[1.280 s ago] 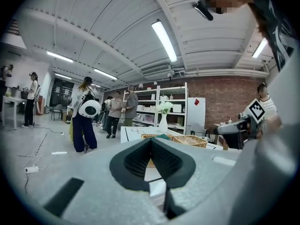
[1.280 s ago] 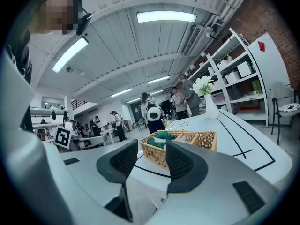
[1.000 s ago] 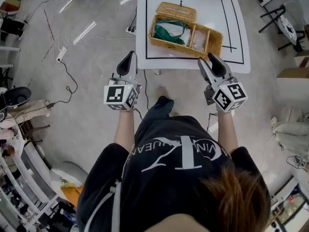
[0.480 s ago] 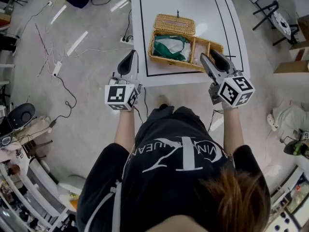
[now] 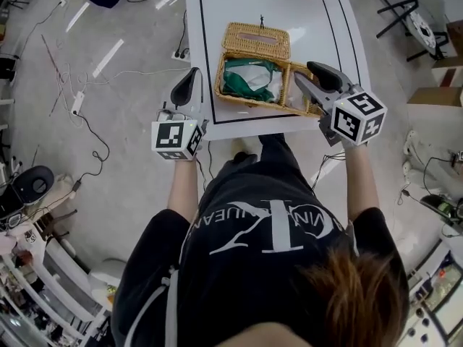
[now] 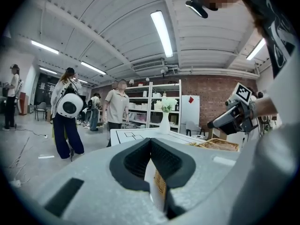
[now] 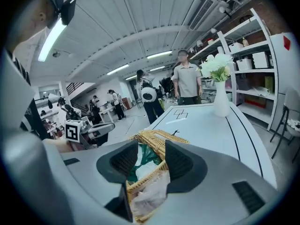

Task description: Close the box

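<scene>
Holds right gripper (image 5: 307, 75) over open wicker box (image 5: 247, 100) on bench (image 5: 289, 6), jaws apart, gripping nothing; holds left gripper (image 5: 192, 75) beside bench edge, jaws closed, empty.

Black shirt (image 5: 268, 226), lower centre of the head view: a large white monogram flanked by smaller white letters, of which only "VIN" on the right reads surely. Marker cubes of the left gripper (image 5: 192, 78) and right gripper (image 5: 312, 74): square black-and-white code patterns, no letters or numbers. Red sign (image 6: 189, 99) on the white cabinet (image 6: 190, 116), centre right of the left gripper view: too small to read.
</scene>
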The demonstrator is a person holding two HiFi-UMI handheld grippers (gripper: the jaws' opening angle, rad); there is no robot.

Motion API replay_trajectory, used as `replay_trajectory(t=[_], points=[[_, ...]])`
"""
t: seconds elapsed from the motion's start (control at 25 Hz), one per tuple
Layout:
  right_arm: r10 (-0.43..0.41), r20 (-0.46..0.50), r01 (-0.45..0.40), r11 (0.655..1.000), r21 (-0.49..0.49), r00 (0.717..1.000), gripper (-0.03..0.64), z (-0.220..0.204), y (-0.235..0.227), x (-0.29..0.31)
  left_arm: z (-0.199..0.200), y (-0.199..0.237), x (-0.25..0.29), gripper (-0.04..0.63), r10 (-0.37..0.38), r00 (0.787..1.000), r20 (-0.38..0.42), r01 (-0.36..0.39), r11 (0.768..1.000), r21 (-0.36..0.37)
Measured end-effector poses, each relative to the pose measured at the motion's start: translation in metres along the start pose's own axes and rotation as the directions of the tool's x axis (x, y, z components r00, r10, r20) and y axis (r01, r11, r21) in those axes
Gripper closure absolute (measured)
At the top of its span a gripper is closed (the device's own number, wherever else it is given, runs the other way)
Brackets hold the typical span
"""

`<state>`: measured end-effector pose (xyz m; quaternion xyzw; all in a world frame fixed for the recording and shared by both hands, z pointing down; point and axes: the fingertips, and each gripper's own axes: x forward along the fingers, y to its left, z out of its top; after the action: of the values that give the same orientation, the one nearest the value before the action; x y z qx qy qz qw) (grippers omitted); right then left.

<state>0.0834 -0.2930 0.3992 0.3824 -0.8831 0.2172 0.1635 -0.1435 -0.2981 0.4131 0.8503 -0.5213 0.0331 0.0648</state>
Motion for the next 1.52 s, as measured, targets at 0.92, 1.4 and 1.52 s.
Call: replay_trajectory(t=[0.92, 1.4, 1.52], points=[[0.226, -0.387, -0.234, 0.972, 0.026, 0.894, 0.433, -0.015, -0.093, 0.084, 0.003, 0.028, 0.093, 0.584, 0.153, 0.987, -0.047, -0.153, 0.988, 0.021], [0.419, -0.347, -0.260, 0.870, 0.419, 0.839, 0.402, -0.031, -0.114, 0.111, -0.007, 0.037, 0.105, 0.584, 0.200, 0.975, -0.093, -0.197, 0.980, 0.038], [0.439, -0.352, -0.263, 0.855, 0.448, 0.827, 0.397, -0.035, -0.113, 0.115, -0.009, 0.036, 0.107, 0.584, 0.198, 0.975, -0.099, -0.195, 0.980, 0.039]])
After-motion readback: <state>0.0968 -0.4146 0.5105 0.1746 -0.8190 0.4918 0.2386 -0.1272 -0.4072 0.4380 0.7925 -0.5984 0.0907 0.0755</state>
